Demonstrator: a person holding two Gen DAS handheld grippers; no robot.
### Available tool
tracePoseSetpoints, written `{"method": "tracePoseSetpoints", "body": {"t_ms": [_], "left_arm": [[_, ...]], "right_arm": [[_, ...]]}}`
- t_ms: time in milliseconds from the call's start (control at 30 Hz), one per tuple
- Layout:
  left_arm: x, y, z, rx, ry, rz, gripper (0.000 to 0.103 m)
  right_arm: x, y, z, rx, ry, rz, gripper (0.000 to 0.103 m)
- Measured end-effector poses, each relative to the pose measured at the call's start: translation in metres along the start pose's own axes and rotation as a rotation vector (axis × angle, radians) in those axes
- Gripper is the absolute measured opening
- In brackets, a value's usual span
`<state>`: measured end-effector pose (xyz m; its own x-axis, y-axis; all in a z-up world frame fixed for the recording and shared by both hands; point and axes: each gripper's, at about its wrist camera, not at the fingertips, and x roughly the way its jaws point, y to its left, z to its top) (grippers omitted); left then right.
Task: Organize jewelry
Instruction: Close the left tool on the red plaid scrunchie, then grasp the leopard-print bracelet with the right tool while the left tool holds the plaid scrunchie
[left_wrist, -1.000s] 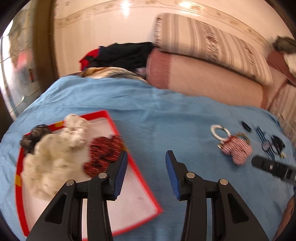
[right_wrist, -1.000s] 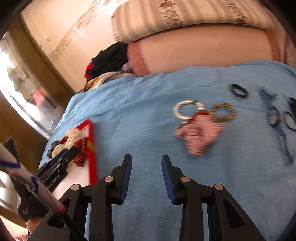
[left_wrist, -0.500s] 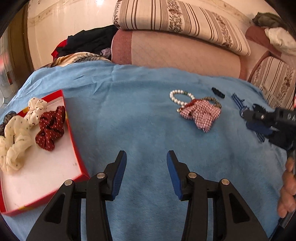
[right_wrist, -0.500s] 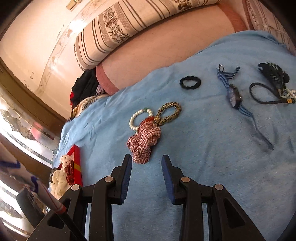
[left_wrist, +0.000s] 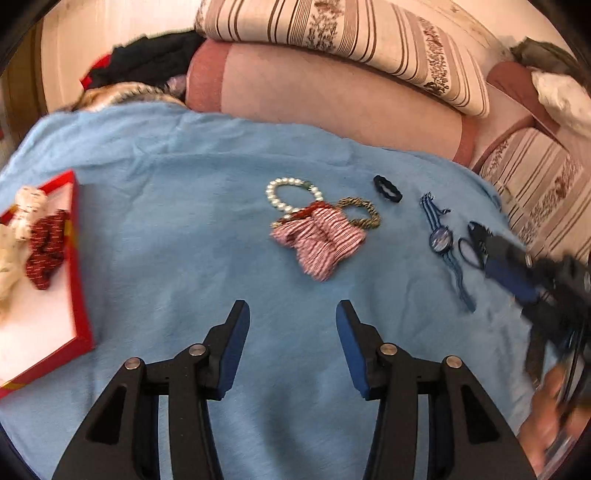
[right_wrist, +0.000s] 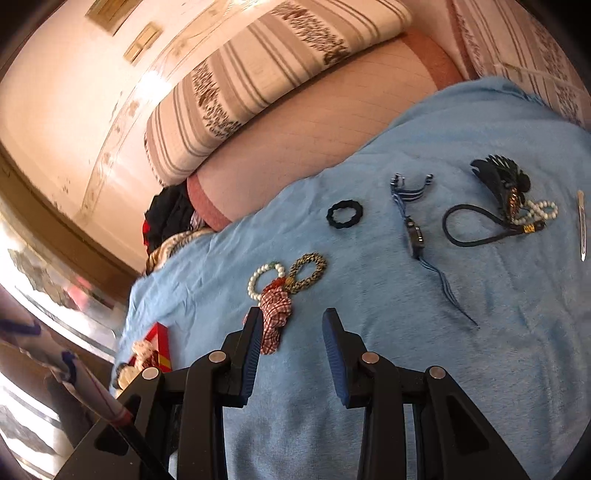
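On the blue blanket (left_wrist: 177, 221) lie a red-checked scrunchie (left_wrist: 321, 240), a pearl bracelet (left_wrist: 271, 197), a gold-brown band (left_wrist: 364, 221), a black hair tie (left_wrist: 380, 186) and a blue-strapped watch (left_wrist: 440, 238). My left gripper (left_wrist: 291, 310) hovers just short of the scrunchie, its jaws opening with nothing between them. At the left edge, a red tray (left_wrist: 79, 295) holds a dark red scrunchie (left_wrist: 44, 247) and cream ones. My right gripper (right_wrist: 291, 317) is open and empty; the checked scrunchie (right_wrist: 275, 317) lies beyond its left finger, with the watch (right_wrist: 415, 236) further right.
A black cord loop (right_wrist: 476, 242), a black hair clip (right_wrist: 495, 177) with beads and a silver hairpin (right_wrist: 581, 225) lie at the blanket's right. Pink and striped cushions (left_wrist: 332, 85) close off the back. Clothes (left_wrist: 147, 55) are piled at the back left.
Both grippers have swung right across the blanket, from the tray towards the jewelry cluster. The tray has slid to the left edge of view. The left jaws stand slightly wider. The right gripper has rolled.
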<state>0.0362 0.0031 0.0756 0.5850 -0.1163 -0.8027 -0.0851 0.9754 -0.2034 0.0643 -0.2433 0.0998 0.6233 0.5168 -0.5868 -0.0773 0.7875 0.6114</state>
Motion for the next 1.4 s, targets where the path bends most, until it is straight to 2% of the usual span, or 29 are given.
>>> {"method": "tracePoseSetpoints", "body": {"t_ms": [300,400,433,500,533,600,933,1067,1100,1133,1200,1267,1367,1400], "left_arm": [[0.067,-0.005,0.049,-0.118,0.062,-0.047,0.047],[0.088,-0.009,0.056,-0.111,0.087,-0.052,0.046],[0.098,-0.011,0.056,-0.101,0.104,-0.033,0.035],[0.108,-0.010,0.053,-0.103,0.120,0.011,0.023],[0.108,-0.007,0.049,-0.110,0.112,0.007,0.017],[0.100,0.001,0.039,-0.106,0.091,0.002,0.013],[0.027,0.045,-0.036,0.094,0.021,0.056,0.012],[0.029,0.047,-0.036,0.111,-0.021,0.023,0.013],[0.028,0.048,-0.035,0.104,-0.040,0.004,0.018],[0.029,0.049,-0.034,0.100,-0.056,-0.006,0.031],[0.032,0.051,-0.030,0.094,-0.069,-0.013,0.039],[0.038,0.052,-0.023,0.094,-0.053,-0.048,0.039],[0.049,0.053,-0.017,0.112,-0.040,-0.007,0.039],[0.051,0.055,-0.017,0.103,-0.026,-0.021,0.036]], "right_arm": [[0.003,-0.006,0.007,0.019,0.016,0.038,0.036],[0.005,-0.002,0.008,0.008,0.020,0.044,0.036],[0.006,-0.002,0.008,0.005,0.020,0.043,0.036],[0.007,-0.004,0.009,0.008,0.018,0.039,0.036],[0.007,-0.006,0.010,0.014,0.017,0.038,0.036],[0.008,-0.009,0.012,0.024,0.017,0.036,0.036],[0.021,-0.015,0.011,0.044,0.031,-0.017,0.036],[0.029,-0.016,0.006,0.035,0.038,-0.054,0.036],[0.032,-0.016,0.004,0.027,0.044,-0.064,0.036],[0.035,-0.016,0.003,0.022,0.047,-0.073,0.036],[0.040,-0.015,0.001,0.020,0.061,-0.067,0.036],[0.045,-0.013,0.002,0.008,0.059,-0.060,0.036],[0.055,-0.009,0.004,0.017,0.053,-0.066,0.036],[0.063,-0.007,0.005,0.027,0.062,-0.057,0.036]]}}
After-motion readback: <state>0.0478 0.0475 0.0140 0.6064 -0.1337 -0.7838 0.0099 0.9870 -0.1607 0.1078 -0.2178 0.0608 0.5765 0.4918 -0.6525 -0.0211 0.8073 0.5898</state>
